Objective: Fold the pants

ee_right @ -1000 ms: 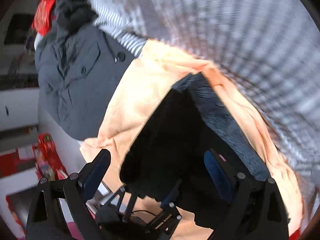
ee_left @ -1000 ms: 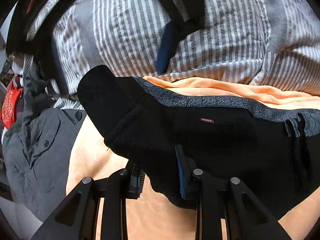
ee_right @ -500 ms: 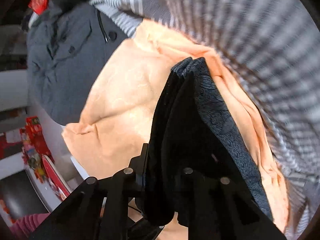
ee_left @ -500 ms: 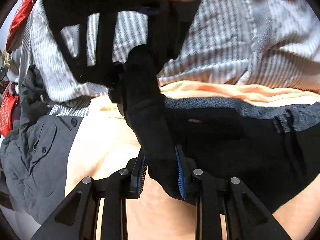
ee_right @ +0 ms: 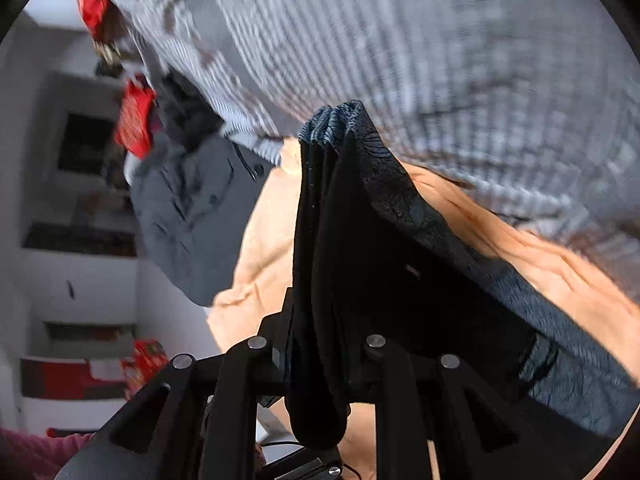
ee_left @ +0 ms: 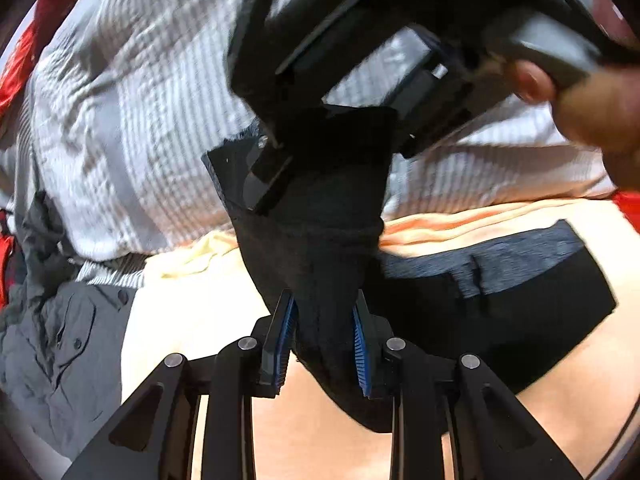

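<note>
Black pants point(ee_left: 320, 248), lifted at one end off the peach sheet point(ee_left: 192, 320), sit pinched in our left gripper point(ee_left: 324, 336) and right gripper point(ee_right: 320, 356), both clamped; thick fleece could slip, spoiling the fold.

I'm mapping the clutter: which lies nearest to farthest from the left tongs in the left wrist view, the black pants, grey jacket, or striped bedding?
1. Black pants: clamped between the left tongs.
2. Grey jacket: off to the left.
3. Striped bedding: behind, at the top.
</note>
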The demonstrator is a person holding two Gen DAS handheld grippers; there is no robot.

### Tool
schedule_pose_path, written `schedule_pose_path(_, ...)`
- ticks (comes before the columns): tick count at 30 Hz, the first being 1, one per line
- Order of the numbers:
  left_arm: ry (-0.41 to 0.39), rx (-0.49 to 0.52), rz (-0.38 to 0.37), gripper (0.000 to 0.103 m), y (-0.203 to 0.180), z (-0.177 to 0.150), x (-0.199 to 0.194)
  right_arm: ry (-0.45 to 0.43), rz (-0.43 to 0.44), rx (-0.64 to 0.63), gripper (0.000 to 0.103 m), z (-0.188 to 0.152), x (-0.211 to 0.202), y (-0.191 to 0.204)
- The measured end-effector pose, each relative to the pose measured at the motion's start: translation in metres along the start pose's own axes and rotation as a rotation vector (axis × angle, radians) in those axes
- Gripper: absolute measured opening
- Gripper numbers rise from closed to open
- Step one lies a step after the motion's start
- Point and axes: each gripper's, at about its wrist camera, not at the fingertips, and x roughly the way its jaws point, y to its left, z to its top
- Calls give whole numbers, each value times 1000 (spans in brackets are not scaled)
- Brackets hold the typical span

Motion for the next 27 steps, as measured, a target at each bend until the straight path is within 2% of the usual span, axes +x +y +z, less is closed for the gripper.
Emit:
schedule_pose_path(5,-15,35,-67,28,-36,17,-19,-118,72,73,18,-36,-51,-29)
schedule_pose_path(10,-37,142,-109,28,-90,30,-33,-225,120,137,18,-77,-104,-65)
schedule_pose_path(16,-34,262,-173,28,-165,37,-40,-350,185,237,18,-132,-159,-127)
schedule_pose_path(22,8,391,-216,28,-237,24,-32,-426,241,376,18,-192,-177,-198)
schedule_pose_path(27,74,500,-210,28,-281,2,-13,-447,261,465,18,-229,-164,-242)
